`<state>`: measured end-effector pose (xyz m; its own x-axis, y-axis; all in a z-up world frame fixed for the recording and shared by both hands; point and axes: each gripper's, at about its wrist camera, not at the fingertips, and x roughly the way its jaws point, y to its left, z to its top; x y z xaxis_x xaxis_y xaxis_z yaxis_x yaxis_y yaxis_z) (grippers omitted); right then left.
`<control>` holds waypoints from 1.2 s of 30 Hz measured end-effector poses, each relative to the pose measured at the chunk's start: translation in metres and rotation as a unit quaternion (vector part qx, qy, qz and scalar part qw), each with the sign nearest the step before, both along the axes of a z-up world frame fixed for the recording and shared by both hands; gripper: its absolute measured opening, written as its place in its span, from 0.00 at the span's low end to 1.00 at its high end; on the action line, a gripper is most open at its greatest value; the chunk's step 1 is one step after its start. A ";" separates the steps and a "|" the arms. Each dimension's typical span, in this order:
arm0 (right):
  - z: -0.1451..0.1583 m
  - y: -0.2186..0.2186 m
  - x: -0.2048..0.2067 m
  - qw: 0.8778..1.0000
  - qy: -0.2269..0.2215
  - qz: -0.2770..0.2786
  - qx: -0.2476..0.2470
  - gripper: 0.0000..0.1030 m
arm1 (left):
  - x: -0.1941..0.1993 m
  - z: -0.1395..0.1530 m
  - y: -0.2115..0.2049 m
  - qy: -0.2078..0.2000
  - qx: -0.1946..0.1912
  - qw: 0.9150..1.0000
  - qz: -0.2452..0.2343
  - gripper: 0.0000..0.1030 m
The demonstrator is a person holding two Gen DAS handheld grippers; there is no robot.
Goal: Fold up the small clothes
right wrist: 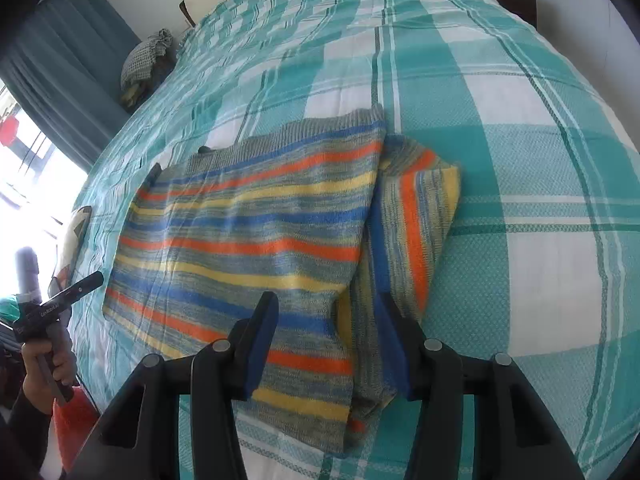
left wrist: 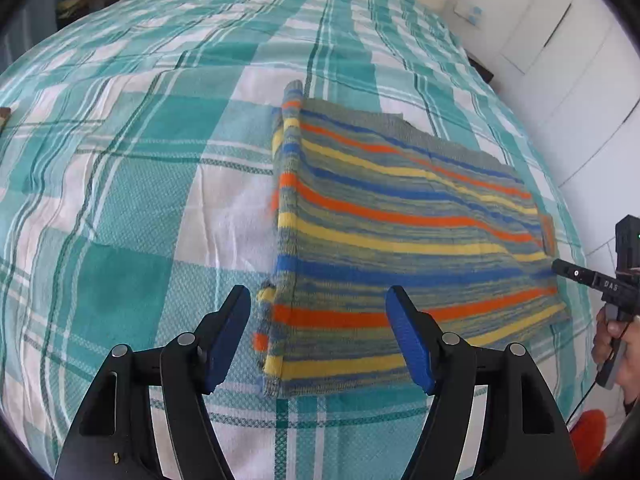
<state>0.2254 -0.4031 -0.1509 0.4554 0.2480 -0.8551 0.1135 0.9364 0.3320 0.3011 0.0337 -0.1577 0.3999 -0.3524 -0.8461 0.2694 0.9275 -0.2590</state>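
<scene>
A striped knit sweater (left wrist: 400,216) in blue, orange, yellow and grey lies flat on the bed. Its left sleeve is folded in along the left edge. My left gripper (left wrist: 318,340) is open and empty, just above the sweater's near left corner. In the right wrist view the sweater (right wrist: 248,232) lies ahead, with the right sleeve (right wrist: 416,224) spread out beside the body. My right gripper (right wrist: 328,344) is open and empty, above the sweater's near right edge where the sleeve meets the body. The right gripper also shows in the left wrist view (left wrist: 592,280), at the sweater's right side.
The bed is covered by a teal and white plaid blanket (left wrist: 140,160). A bundle of clothes (right wrist: 146,60) sits at the far left corner by a teal curtain (right wrist: 60,60). White wardrobe doors (left wrist: 560,60) stand to the right. An orange item (left wrist: 588,432) lies below the bed edge.
</scene>
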 end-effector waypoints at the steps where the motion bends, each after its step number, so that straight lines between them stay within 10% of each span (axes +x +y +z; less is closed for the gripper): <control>1: -0.005 0.001 0.000 1.000 0.003 0.004 0.011 0.32 | -0.003 -0.005 0.000 0.007 0.006 1.000 -0.004 0.63; 2: -0.008 0.003 -0.001 1.000 0.008 0.012 0.015 0.03 | -0.008 -0.009 0.002 0.014 0.014 1.000 -0.009 0.59; 8: -0.009 -0.014 -0.022 0.997 0.056 -0.033 -0.036 0.03 | -0.035 -0.008 0.025 0.019 0.013 1.000 -0.017 0.60; 12: 0.000 -0.024 -0.032 0.998 0.020 -0.058 -0.017 0.23 | -0.042 0.003 0.037 -0.005 -0.006 1.000 0.007 0.60; 18: 0.038 0.015 -0.064 0.998 -0.056 0.009 0.005 0.24 | -0.047 0.016 0.001 -0.059 -0.011 0.998 -0.032 0.62; 22: -0.003 0.044 -0.056 1.000 -0.004 0.025 -0.003 0.34 | -0.038 -0.022 -0.017 -0.040 0.099 0.994 -0.010 0.61; 26: -0.029 0.047 -0.080 1.000 0.006 0.008 -0.028 0.31 | -0.060 -0.025 0.015 -0.026 0.092 0.994 0.042 0.63; 31: -0.009 0.052 -0.128 0.998 -0.039 -0.016 -0.037 0.54 | -0.115 -0.007 0.041 -0.096 0.058 0.990 0.085 0.95; 36: 0.004 0.047 -0.188 0.983 -0.120 -0.093 -0.102 0.63 | -0.116 -0.033 0.036 -0.091 0.088 0.989 0.073 0.95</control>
<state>0.0370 -0.3561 -0.1473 0.6709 -0.0241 -0.7412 0.2308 0.9566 0.1778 0.1850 0.0699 -0.1910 0.5873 -0.1342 -0.7982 0.1572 0.9863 -0.0502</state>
